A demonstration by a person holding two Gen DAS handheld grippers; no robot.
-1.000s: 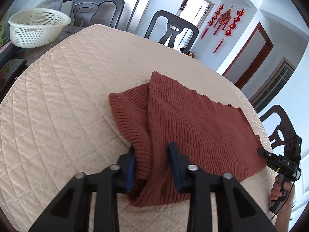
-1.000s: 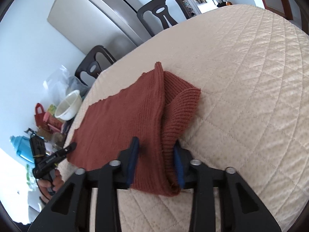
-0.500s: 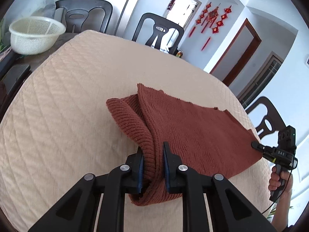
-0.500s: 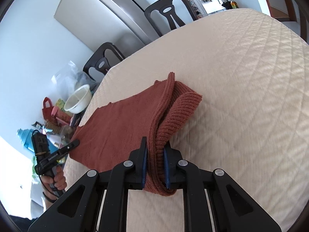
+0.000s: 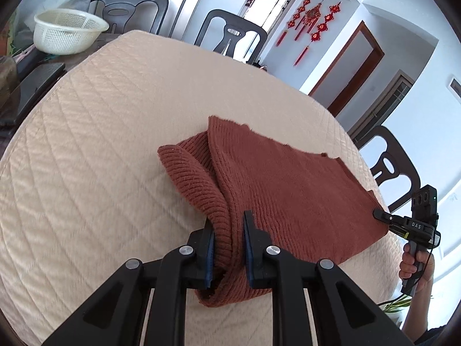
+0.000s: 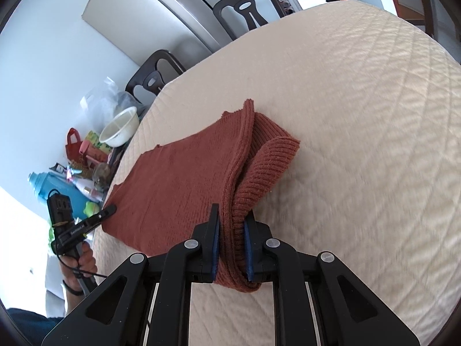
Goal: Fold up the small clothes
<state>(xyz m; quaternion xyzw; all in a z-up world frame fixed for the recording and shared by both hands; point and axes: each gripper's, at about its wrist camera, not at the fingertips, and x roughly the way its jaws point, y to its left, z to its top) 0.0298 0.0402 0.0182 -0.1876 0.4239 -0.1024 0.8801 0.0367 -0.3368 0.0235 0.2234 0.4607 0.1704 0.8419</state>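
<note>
Stretching away ahead of both tools, a wide table under a cream quilted cover (image 5: 95, 150) is filling most of each view, with dark plastic chairs (image 5: 230, 37) standing beyond its far edge and red knot ornaments (image 5: 311, 26) hanging on a white wall further off. A white perforated plastic basket (image 5: 67, 30) is sitting far ahead and to the left of the left gripper (image 5: 227, 248).

Spread on the cover directly in front of both tools, a rust-brown ribbed knit garment (image 5: 282, 190) is lying mostly flat, its two near corners bunching up into the jaws. The left gripper is clamping one near corner, its blue pads pressing the thick ribbed hem from both sides. The right gripper (image 6: 232, 250) is pinching the opposite near corner the same way, a folded cuff-like flap (image 6: 270, 161) lying just ahead of it to its right.

Judging by this, the fold is just getting under way: both near corners are secured and beginning to lift. The next move is probably calling for both hands to be carrying the hem forward together, level and evenly paced, so the near edge is landing square on the far edge.
</note>
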